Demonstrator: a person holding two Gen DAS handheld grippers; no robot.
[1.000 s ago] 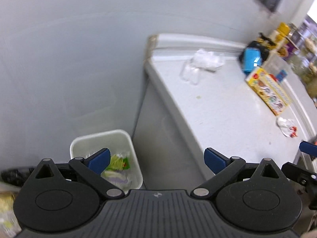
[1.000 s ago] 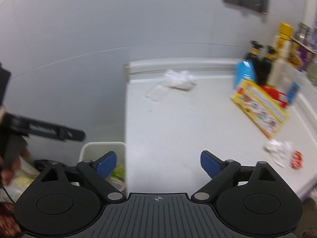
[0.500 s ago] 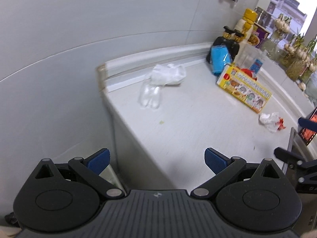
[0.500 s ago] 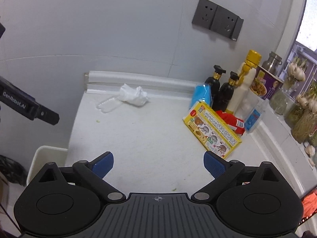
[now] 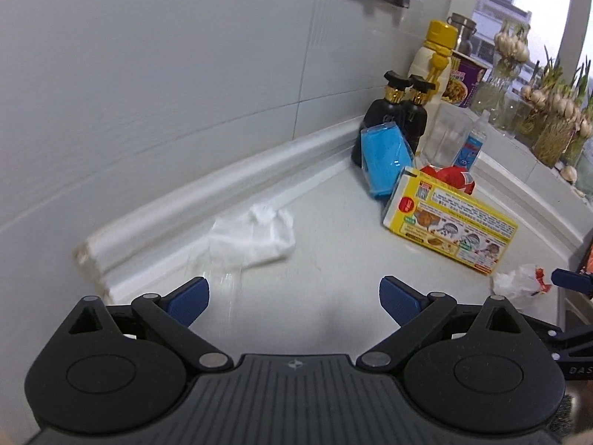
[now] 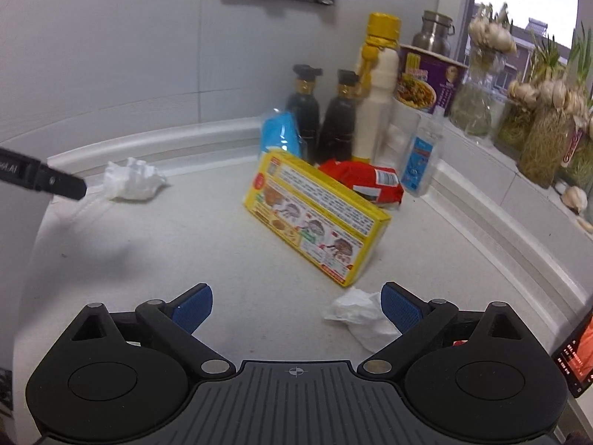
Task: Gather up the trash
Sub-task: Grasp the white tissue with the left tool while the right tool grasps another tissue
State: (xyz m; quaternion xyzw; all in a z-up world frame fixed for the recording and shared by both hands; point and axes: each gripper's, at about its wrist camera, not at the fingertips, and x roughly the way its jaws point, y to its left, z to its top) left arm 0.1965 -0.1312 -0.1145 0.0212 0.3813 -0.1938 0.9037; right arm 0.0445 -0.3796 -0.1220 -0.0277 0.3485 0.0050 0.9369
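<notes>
Yellow box (image 6: pixel 315 218) lettering is illegible; both grippers' fingers, left (image 5: pixel 294 295) and right (image 6: pixel 296 303), spread empty.

Left gripper (image 5: pixel 294 298) and right gripper (image 6: pixel 296 306), both above the counter (image 6: pixel 185 244), jaws spread wide, empty.

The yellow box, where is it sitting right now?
The yellow box lies mid-counter in the right wrist view, in front of two dark bottles, a red packet behind it.

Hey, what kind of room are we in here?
Most likely a home kitchen: a white countertop with dark sauce bottles, a cup of instant noodles, and garlic bulbs by the window.
</notes>
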